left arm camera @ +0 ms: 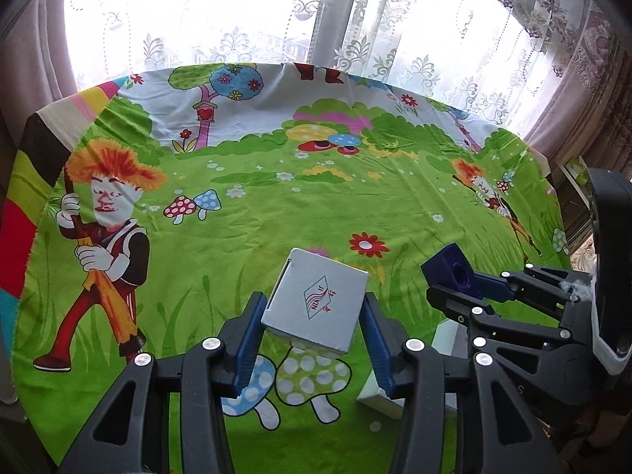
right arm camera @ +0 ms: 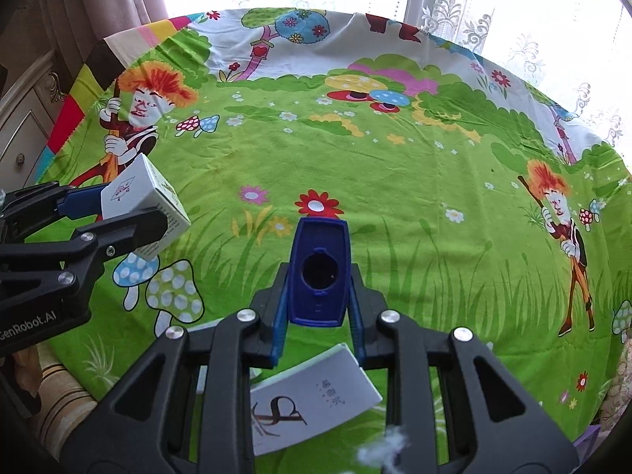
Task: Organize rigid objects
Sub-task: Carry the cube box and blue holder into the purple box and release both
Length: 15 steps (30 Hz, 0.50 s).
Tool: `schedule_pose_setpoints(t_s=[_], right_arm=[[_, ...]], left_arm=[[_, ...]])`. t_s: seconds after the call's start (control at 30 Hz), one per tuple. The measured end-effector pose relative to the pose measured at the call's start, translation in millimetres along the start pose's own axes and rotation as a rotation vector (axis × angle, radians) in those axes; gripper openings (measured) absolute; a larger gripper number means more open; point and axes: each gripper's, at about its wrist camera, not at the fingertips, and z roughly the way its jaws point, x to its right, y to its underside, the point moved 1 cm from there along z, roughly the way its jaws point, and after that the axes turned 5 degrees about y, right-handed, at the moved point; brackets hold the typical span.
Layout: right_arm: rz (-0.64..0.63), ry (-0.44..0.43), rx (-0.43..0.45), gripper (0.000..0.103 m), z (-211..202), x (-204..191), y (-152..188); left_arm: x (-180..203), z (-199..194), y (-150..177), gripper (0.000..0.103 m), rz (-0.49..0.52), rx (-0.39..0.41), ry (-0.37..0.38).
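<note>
My left gripper (left arm camera: 314, 330) is shut on a small white box (left arm camera: 316, 300) with a red and blue logo, held clear above the cloth. The same white box (right arm camera: 144, 193) shows at the left of the right wrist view, clamped in the left gripper (right arm camera: 130, 213). My right gripper (right arm camera: 318, 308) is shut on a dark blue plastic piece (right arm camera: 318, 272) with a round hole in its face, also lifted off the table. In the left wrist view the blue piece (left arm camera: 452, 270) sits in the right gripper (left arm camera: 446, 282) at the right.
A bright cartoon tablecloth (left arm camera: 276, 205) covers the round table. A flat white box (right arm camera: 312, 399) with dark lettering lies on the cloth under the right gripper; the same flat box (left arm camera: 381, 397) shows behind the left gripper's finger. Lace curtains and a window stand behind; a cabinet (right arm camera: 23, 126) at far left.
</note>
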Motion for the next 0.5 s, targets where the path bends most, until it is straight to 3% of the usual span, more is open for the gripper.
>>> schedule_pose_setpoints(t_s=[0.5], right_arm=[[0.059, 0.000, 0.049, 0.030, -74, 10, 65]], left_arm=[[51, -50, 51, 0.049, -0.038, 0.036, 0.068]])
